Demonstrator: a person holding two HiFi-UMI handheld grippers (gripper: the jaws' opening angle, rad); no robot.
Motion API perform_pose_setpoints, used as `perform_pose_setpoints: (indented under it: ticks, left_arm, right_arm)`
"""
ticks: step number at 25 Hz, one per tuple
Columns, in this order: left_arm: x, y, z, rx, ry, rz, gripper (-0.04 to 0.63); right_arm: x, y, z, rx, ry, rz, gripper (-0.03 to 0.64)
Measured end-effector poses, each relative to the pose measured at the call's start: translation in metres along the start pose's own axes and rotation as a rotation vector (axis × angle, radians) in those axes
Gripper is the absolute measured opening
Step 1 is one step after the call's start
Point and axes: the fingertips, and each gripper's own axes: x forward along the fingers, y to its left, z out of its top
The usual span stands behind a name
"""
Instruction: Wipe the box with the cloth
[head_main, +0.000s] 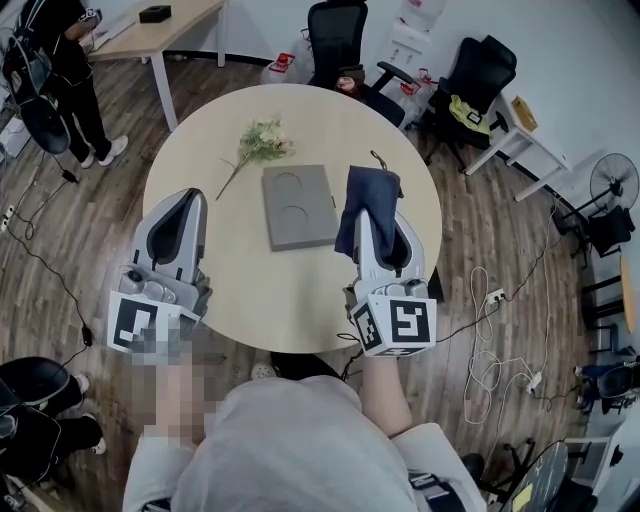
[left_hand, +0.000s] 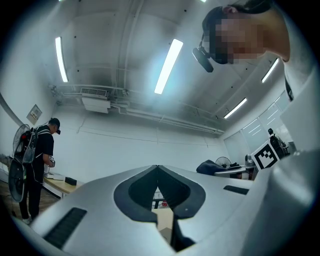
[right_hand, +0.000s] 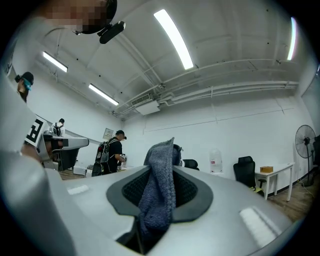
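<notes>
Right tool (head_main: 372, 214) clamped on dark cloth (head_main: 366, 192), cloth hanging just right of grey box (head_main: 298, 206). Box flat, mid tabletop (head_main: 200, 160). Left tool (head_main: 188, 198) closed, empty. Suggest: lower cloth flat onto box, sweep edge to edge, light pressure.

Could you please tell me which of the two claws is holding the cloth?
The right claw, shut on the dark blue cloth beside the grey box; the left claw is shut with nothing in it.
</notes>
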Motion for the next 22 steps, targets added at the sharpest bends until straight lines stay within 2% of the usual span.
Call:
perform_pose_setpoints:
  ticks: [10, 18, 22]
  left_arm:
    - [0.050, 0.022, -0.008, -0.007, 0.008, 0.020, 0.009]
    - [0.074, 0.032, -0.027, -0.015, 0.040, 0.043, 0.009]
    - [0.083, 0.032, -0.034, -0.017, 0.053, 0.051, 0.008]
  right_arm:
    - [0.067, -0.019, 0.002, -0.011, 0.023, 0.045, 0.101]
    - [0.123, -0.036, -0.023, 0.060, 0.124, 0.106, 0.101]
    - [0.146, -0.042, -0.037, 0.043, 0.174, 0.140, 0.101]
